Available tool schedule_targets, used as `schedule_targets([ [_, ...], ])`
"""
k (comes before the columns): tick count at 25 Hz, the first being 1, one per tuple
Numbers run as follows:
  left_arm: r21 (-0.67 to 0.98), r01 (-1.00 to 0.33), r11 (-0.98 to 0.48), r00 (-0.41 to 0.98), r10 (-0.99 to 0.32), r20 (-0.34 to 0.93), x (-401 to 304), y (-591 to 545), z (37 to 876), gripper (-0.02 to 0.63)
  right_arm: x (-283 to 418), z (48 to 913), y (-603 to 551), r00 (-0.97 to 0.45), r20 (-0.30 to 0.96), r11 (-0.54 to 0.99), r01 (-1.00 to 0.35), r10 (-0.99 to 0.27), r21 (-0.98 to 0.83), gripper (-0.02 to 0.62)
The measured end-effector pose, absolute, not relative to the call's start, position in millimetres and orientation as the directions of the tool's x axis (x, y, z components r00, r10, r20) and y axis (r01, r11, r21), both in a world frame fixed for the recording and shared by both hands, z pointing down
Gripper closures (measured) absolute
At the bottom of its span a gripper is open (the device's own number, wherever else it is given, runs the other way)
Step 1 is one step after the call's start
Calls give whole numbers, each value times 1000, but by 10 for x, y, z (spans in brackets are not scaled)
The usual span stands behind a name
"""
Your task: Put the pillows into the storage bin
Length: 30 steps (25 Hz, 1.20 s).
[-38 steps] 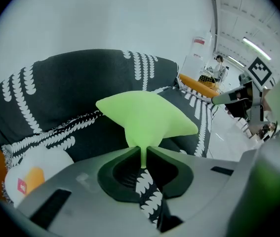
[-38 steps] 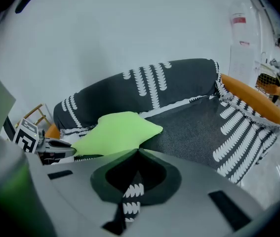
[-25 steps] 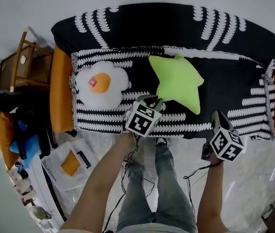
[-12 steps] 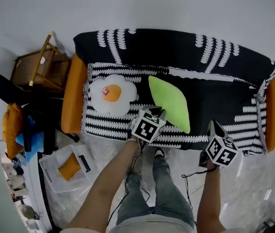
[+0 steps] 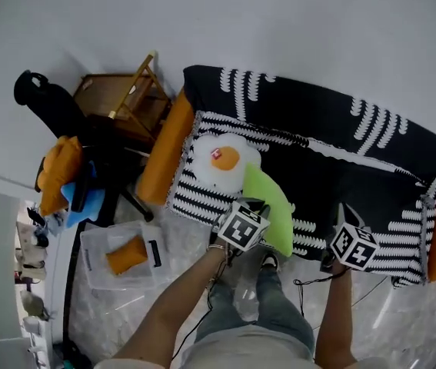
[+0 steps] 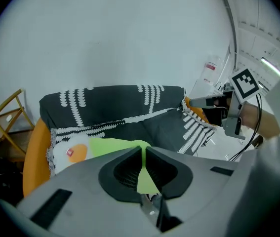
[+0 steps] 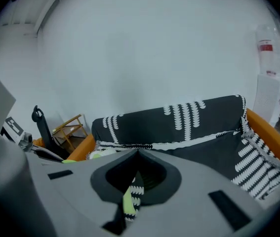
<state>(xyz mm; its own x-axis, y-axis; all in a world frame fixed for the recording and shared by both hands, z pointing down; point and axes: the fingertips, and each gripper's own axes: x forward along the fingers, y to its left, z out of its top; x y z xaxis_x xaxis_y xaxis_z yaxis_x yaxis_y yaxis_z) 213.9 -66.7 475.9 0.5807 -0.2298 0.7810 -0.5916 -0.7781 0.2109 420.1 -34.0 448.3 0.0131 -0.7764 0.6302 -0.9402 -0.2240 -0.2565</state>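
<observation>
**Item: pillow transfer, carry stage**

- Left gripper: clenched on a fold of the green star pillow. The left gripper view shows green fabric pinched in the seam between the jaws.
- Green star pillow: turned on edge over the front of the sofa seat, with its lower end hanging past the seat edge toward the floor.
- Right gripper: jaws together on nothing. It hangs beside the sofa front, well apart from the green pillow.
- Fried-egg pillow: flat on the seat at the sofa's left end, touching the green pillow's upper end. No gripper is on it.
- Storage bin: clear, on the floor off the sofa's left front corner. An orange cushion already lies inside.

**Step in hand (judged):** the green pillow is grasped and coming off the sofa, the second of three pillows to go.

**Next move calls for:**
- Swing the pillow left and down over the bin.
- Keep the pinch firm, since the soft bulk dangles.
- Lower the pillow beside the orange cushion before letting go.
- Go back for the fried-egg pillow.
</observation>
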Motion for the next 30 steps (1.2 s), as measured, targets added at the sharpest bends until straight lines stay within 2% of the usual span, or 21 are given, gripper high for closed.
schedule_targets([
  [10, 220, -760, -612, 526, -380, 761, 1080, -484, 4383, 575, 3203, 4320, -800, -187, 604, 23, -963, -774, -269, 594],
  [18, 210, -895, -393, 405, -521, 752, 210, -356, 4233, 575, 2407, 4287, -1080, -344, 617, 230, -938, -708, -259, 594],
  [25, 203, -961, -186, 276, -630, 726, -856, -32, 4079, 575, 1255, 4230, -1236, -474, 593, 393, -879, -651, -270, 594],
  [30, 244, -970, -2, 183, -665, 724, -1816, 365, 4014, 575, 165, 4174, -1142, -569, 593, 522, -808, -569, -275, 594],
])
